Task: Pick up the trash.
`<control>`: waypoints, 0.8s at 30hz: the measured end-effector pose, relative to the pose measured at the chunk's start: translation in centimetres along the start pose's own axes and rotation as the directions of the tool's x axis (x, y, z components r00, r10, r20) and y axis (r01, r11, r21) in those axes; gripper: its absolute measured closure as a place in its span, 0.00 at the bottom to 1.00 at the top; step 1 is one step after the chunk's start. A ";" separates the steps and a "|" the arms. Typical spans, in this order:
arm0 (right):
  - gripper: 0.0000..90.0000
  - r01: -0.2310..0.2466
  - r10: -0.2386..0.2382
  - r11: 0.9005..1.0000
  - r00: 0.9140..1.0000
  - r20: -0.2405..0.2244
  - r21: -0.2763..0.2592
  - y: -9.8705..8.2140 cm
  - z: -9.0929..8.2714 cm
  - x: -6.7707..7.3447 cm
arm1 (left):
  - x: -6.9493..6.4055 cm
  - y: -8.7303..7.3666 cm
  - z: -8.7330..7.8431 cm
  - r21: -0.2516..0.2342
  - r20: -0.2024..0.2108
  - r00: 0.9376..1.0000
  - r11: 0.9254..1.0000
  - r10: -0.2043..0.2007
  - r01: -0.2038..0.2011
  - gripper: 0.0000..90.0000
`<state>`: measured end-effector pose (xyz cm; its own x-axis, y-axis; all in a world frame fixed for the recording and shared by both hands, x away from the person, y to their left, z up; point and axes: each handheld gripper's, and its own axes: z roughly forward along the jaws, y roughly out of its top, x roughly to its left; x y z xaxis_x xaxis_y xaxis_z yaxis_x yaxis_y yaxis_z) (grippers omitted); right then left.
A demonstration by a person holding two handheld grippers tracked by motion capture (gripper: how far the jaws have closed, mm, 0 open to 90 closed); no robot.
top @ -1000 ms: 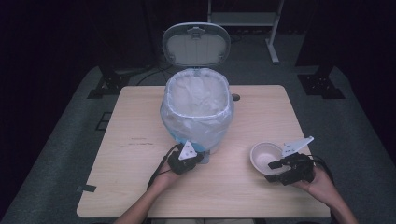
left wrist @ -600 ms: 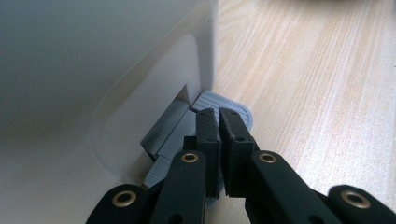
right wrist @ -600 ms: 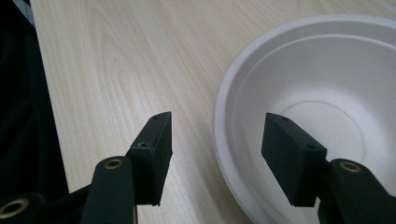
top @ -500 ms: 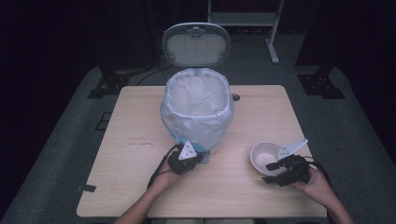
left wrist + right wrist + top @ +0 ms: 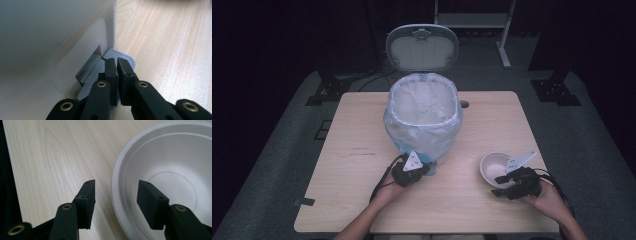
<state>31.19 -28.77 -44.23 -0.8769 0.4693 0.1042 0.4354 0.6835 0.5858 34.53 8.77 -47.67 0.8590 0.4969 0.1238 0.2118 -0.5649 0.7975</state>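
- High view. A bin [image 5: 423,117] lined with a white bag stands at the centre of the frame on a wooden table [image 5: 362,210], its lid [image 5: 422,47] raised upright behind it. The left gripper [image 5: 409,172] sits at the foot of the bin, just below centre. The right gripper [image 5: 512,180] lies at the lower right, touching the near edge of a white bowl [image 5: 492,167]. Against the frames from a second and half a second ago, the left gripper has not shifted and the lid has stayed up. The right gripper has crept slightly toward the bowl. This suggests the bowl is about to be picked up while the bin is held open.
- Left gripper view. The two jaws are pressed together with nothing between them. Their tips rest on the ribbed grey pedal [image 5: 120,56] at centre frame, which juts from a slot in the bin's white wall at upper left. The high view hides this contact under the hand.
- Right gripper view. The jaws stand wide apart and empty. The bowl's rim [image 5: 116,195] passes between them, one jaw outside over bare table, the other over the bowl's hollow. From above this straddle cannot be made out.
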 end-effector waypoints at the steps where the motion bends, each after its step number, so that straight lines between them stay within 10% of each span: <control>1: 0.54 0.004 -0.004 1.000 1.000 0.003 0.000 0.0 0.1 0.0 | 0.0 0.0 0.0 0.000 0.000 1.000 1.000 0.000 0.000 0.97; 24: 0.74 0.022 -0.022 1.000 1.000 -0.001 0.014 0.6 -0.2 0.0 | 0.0 -0.1 0.0 -0.004 0.002 1.000 1.000 -0.005 0.005 0.97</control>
<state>31.41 -28.47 -43.74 -0.8865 0.4535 0.0924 0.4190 0.7016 0.5763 34.54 8.81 -47.70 0.8588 0.4985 0.1182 0.2144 -0.5593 0.8007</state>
